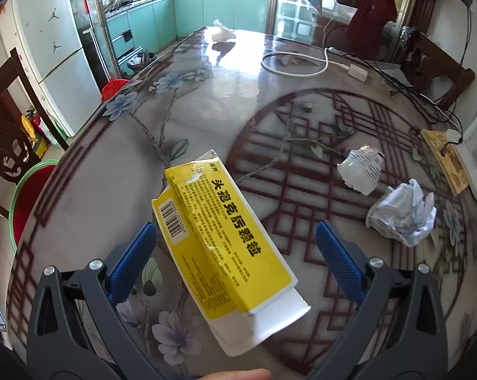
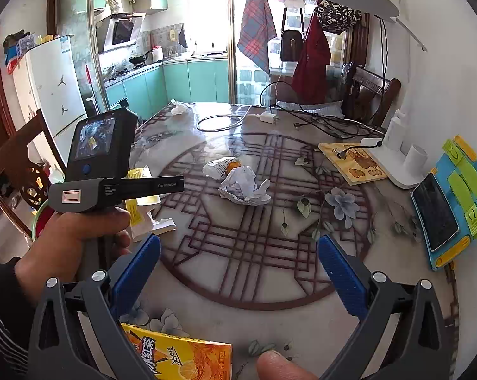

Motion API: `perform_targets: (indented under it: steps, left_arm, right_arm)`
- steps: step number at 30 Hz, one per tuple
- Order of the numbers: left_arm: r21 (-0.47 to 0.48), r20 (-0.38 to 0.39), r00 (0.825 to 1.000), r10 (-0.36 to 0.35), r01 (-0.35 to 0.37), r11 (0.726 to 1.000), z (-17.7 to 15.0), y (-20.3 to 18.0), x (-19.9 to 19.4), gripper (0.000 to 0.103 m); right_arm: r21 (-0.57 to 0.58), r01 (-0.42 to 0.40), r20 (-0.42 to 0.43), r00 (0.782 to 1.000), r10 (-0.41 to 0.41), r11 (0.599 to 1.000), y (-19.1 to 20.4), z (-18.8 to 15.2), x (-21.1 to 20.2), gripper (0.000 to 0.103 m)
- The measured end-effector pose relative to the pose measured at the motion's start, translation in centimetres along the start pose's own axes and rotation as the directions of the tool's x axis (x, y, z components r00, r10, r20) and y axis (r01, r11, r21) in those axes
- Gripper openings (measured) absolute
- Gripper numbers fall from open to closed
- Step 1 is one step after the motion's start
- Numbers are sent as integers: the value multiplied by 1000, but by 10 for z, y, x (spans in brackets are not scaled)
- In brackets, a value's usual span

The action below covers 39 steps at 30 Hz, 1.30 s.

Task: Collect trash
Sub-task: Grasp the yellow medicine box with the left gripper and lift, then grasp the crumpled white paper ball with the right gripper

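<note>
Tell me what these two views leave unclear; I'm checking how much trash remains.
- Yellow box: in the right wrist view, mostly hidden behind the left gripper.
- Orange carton: cut off by the bottom edge, right wrist view.
- White wad at the table's far end: too small and glare-washed to identify.
- Red bin: contents hidden by the table edge.

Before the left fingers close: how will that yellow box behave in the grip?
The yellow box looks like thin card with torn, open end flaps, so it probably crushes rather than resists. Likely empty and light. It lies flat on the glossy table, so it may slide if nudged.
</note>
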<state>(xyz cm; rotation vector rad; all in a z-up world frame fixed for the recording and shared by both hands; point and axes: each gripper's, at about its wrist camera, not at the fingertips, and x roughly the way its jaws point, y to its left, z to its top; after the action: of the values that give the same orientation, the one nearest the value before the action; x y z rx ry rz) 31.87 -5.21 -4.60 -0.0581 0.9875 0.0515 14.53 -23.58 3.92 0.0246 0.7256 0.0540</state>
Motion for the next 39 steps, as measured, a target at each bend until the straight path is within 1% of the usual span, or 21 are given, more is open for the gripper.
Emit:
perform_targets:
  steps: [4, 7, 10, 13, 15, 16, 18, 19, 20, 21, 22, 25, 29, 34, 39]
  left_arm:
    - [-42, -35, 999, 38, -39, 998, 3, 4, 16, 98]
    - [-55, -56, 996, 63, -66, 996, 1, 6, 25, 98]
    - [-67, -76, 995, 68, -74, 995, 0, 9, 32, 98]
    - [-77, -96, 994, 58, -66, 995, -2, 12, 38, 98]
    - [-72, -109, 993, 45, -53, 996, -4, 14, 40, 86]
    - [-59, -102, 993, 52, -58, 997, -5, 14, 39, 84]
    - [-32, -92, 994, 51, -54, 998, -7, 14, 36, 72]
    - [-26, -92, 995, 49, -52, 998, -7, 15, 35, 69]
    - [-21, -92, 995, 47, -50, 999, -7, 16, 33, 61]
    - [-13, -90, 995, 47, -49, 999, -6, 17, 32, 49]
    - [-4, -88, 995, 48, -49, 999, -6, 18, 30, 43]
    - [25, -73, 996, 42, -40, 999, -6, 20, 24, 41]
    - [63, -30, 999, 22, -21, 998, -10, 25, 5, 41]
    - [114, 32, 999, -4, 0, 994, -14, 38, -29, 41]
    - [159, 84, 996, -44, 30, 987, -21, 64, -70, 41]
  right_arm:
    - [8, -4, 1, 1000, 4, 1000, -3, 2, 0, 97]
    - [15, -6, -1, 1000, 6, 1000, -5, 3, 1, 97]
    - [20, -5, -3, 1000, 5, 1000, -6, 2, 2, 97]
    - [23, -5, -8, 1000, 5, 1000, -8, 2, 4, 97]
    - [22, -4, -9, 1000, 4, 1000, -8, 2, 5, 97]
    - [21, -3, -9, 1000, 3, 1000, -8, 2, 5, 97]
    - [21, -3, -11, 1000, 3, 1000, -9, 1, 5, 97]
    - [19, -1, -14, 1000, 2, 1000, -9, 1, 7, 97]
    - [17, 1, -17, 1000, -1, 1000, -9, 0, 8, 97]
    - [14, 2, -19, 1000, -2, 1000, -8, -1, 9, 97]
    - [11, 4, -22, 1000, -4, 1000, -8, -3, 11, 97]
    - [0, 12, -27, 1000, -12, 1000, -6, -6, 14, 97]
    - [-13, 26, -31, 999, -26, 1000, -3, -8, 18, 97]
    - [-34, 38, -28, 999, -39, 999, 2, -10, 20, 97]
    - [-43, 47, -28, 998, -48, 998, 7, -2, 31, 97]
